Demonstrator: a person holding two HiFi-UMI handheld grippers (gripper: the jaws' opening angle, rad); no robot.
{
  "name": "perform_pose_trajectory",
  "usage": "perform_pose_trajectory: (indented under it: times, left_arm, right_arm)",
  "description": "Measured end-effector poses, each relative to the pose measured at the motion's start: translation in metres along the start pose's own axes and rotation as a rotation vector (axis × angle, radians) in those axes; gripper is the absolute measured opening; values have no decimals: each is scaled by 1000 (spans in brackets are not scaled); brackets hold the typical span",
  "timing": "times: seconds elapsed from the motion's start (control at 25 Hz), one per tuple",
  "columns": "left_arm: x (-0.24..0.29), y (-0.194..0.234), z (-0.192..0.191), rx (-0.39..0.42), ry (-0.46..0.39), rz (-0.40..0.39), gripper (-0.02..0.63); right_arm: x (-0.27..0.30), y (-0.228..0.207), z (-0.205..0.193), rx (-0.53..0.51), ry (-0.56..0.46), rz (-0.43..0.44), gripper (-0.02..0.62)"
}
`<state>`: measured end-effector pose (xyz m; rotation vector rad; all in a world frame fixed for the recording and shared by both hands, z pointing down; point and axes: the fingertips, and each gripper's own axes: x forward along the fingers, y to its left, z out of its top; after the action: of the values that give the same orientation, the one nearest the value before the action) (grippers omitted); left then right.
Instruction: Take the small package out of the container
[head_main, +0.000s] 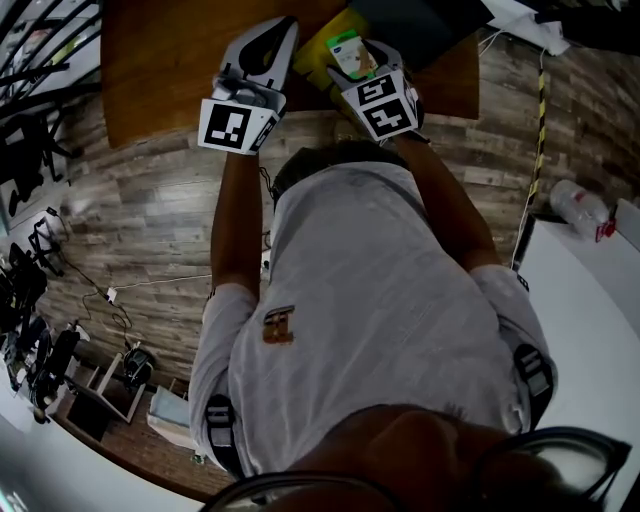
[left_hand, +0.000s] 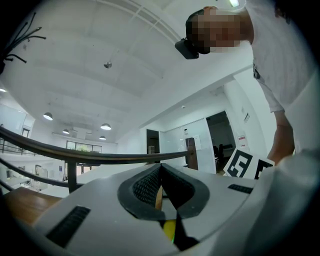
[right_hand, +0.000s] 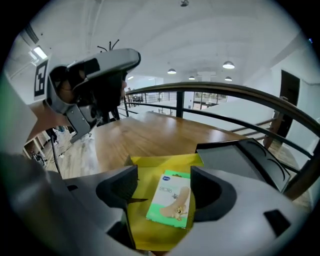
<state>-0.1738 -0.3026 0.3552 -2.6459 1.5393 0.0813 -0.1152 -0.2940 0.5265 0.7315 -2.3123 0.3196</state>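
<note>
Right tool (right_hand: 164, 176) gapes over small package (right_hand: 170, 199) in yellow container (right_hand: 142, 225) beside dark tray (right_hand: 240, 157).

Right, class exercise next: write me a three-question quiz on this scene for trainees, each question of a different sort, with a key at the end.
1. True or false: the right gripper has its fingers clamped on the package.
2. What is directly under the package? A) the yellow container B) bare table C) the floor
3. Fill in the gap: the container sits on a ____ table.

Key
1. False: the fingers stand apart on either side of the package and do not press on it.
2. A
3. wooden
</note>
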Motion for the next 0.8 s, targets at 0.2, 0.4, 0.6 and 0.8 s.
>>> perform_pose_trajectory:
  times: [0.2,0.4,0.6,0.8]
  left_arm:
    - [4,8,1,3,6,3,18]
    - [6,16,4,2,-8,-16,18]
    - [7,20,0,-13,2,-49,18]
    - [9,22,-1,-30,-7,-77,18]
  right_arm:
    - [17,-2,-16,-8,130,6,317]
    - [27,-3,-26,10,197,-2,324]
    - [37,-7,-39,31,286,-29,324]
    - [47,-12,-47,64,355,-49,324]
